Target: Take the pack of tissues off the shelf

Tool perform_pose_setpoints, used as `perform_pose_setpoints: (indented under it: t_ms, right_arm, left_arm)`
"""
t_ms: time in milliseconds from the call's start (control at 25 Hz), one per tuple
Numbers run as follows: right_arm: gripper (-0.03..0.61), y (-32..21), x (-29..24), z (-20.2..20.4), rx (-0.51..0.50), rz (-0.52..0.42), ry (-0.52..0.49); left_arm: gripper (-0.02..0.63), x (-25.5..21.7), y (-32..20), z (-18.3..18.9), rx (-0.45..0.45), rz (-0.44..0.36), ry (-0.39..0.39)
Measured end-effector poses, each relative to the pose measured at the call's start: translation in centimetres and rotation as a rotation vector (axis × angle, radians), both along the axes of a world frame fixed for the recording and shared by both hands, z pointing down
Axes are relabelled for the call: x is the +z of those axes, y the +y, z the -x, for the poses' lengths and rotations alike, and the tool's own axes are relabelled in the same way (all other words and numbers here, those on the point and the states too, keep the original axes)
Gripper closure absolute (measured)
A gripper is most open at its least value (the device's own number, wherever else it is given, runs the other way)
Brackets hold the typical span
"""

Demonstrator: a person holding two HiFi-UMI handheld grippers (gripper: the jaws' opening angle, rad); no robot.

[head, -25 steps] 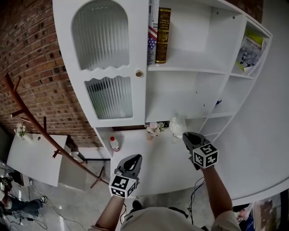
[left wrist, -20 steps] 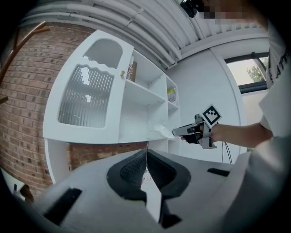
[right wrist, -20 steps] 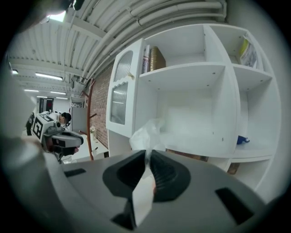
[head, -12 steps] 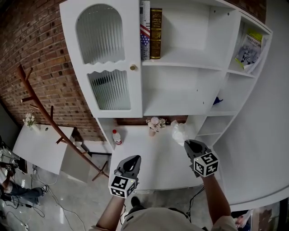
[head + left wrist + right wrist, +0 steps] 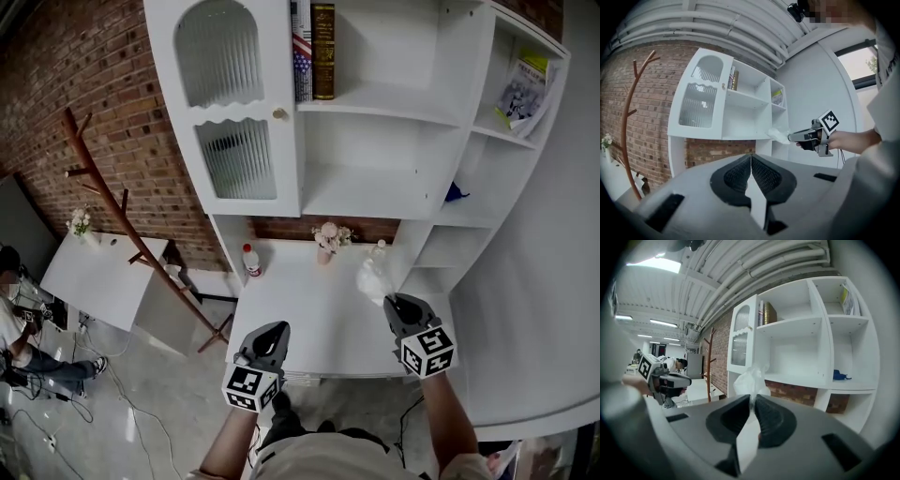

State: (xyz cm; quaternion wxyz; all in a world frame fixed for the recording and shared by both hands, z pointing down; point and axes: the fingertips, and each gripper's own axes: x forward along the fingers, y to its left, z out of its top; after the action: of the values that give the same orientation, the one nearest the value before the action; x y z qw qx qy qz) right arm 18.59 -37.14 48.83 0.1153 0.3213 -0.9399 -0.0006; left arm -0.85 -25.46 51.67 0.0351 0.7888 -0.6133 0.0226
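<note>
A person holds a two-jaw gripper in each hand before a tall white shelf unit (image 5: 375, 192) set against a rough red brick wall (image 5: 103, 84). The right gripper (image 5: 394, 302) is clenched on the pack of tissues (image 5: 373, 278). Its ridged black pads pinch a thin fold of the crinkled, translucent white wrapper, and the soft, lumpy pack sticks out beyond the tips. The pack is outside the shelf compartments, in the air above the smooth white desk top (image 5: 300, 314) at the unit's foot.

The left gripper (image 5: 270, 336) is near the desk's front edge, its textured pads pressed together with nothing between them.

The unit's left door (image 5: 234, 155) has arched panes of ribbed glass and a small round knob. Upright books (image 5: 322, 52) stand on the top shelf, and a small blue object (image 5: 454, 193) lies in a right-hand compartment. At the back of the desk are a little pot of pale flowers (image 5: 327, 239) and a white bottle with a red cap (image 5: 250, 261). A curved reddish wooden coat stand (image 5: 131, 220) rises beside the unit.
</note>
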Motion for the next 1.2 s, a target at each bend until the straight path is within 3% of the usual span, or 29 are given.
perform_pose_setpoints:
  t_ms: [280, 560, 880, 1200]
  right_arm:
    - [0.532, 2.8, -0.1, -0.1, -0.015, 0.006, -0.037]
    - [0.532, 4.7, -0.1, 1.6, -0.002, -0.002, -0.051]
    - [0.532, 5.9, -1.0, 3.7, 0.073, -0.012, -0.095]
    - [0.532, 6.7, -1.1, 5.3, 0.087, -0.016, -0.096]
  left_arm:
    - [0.588, -0.3, 3.3, 0.2, -0.041, -0.010, 0.008]
    - [0.588, -0.6, 4.9, 2.9, -0.046, -0.020, 0.002]
    - [0.588, -1.6, 5.8, 6.3, -0.011, -0.022, -0.018]
    - [0.588, -1.5, 5.3, 7.9, 0.016, -0.023, -0.004]
